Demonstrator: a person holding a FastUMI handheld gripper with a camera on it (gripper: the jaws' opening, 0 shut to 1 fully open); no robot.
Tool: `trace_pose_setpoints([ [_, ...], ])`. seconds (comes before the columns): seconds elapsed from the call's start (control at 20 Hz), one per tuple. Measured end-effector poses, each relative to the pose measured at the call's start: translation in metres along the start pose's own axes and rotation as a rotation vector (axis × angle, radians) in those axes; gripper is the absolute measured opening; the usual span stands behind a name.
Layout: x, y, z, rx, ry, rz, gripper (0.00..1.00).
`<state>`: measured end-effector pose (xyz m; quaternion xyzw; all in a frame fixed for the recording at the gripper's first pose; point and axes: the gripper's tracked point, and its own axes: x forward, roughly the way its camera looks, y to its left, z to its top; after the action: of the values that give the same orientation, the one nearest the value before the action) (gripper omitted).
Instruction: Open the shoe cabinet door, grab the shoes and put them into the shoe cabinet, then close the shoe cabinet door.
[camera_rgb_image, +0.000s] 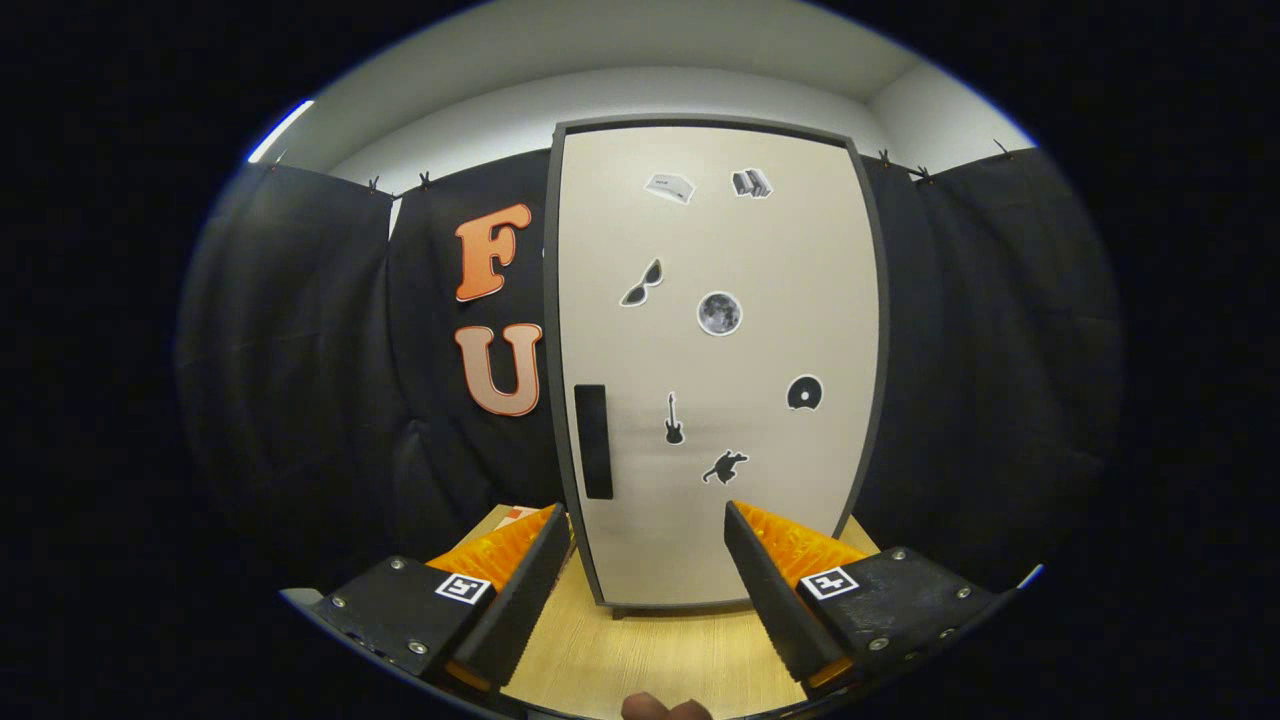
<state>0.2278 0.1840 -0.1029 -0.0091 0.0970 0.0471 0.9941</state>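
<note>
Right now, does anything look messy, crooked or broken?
Nothing stands out. The shoe cabinet stands upright on the wooden table, its door shut with the dark handle at its left edge. The stickers look flat and whole. The tool is open, holding nothing, just before the cabinet.

Shoe cabinet (715, 350) upright on pale wooden table (640, 650).

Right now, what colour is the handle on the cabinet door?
Black, a tall handle at the closed door's left edge; gripper view. Fingers open.
</note>
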Motion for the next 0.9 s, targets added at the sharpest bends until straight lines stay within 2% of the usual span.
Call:
trace_pose_setpoints([
  [0.3, -0.069, -0.055, 0.033, 0.038, -0.096, -0.014, 0.97],
  [0.55, -0.116, -0.103, 0.038, 0.066, -0.116, -0.011, 0.96],
  [0.9, -0.146, -0.115, 0.043, -0.003, -0.137, 0.019, 0.96],
])
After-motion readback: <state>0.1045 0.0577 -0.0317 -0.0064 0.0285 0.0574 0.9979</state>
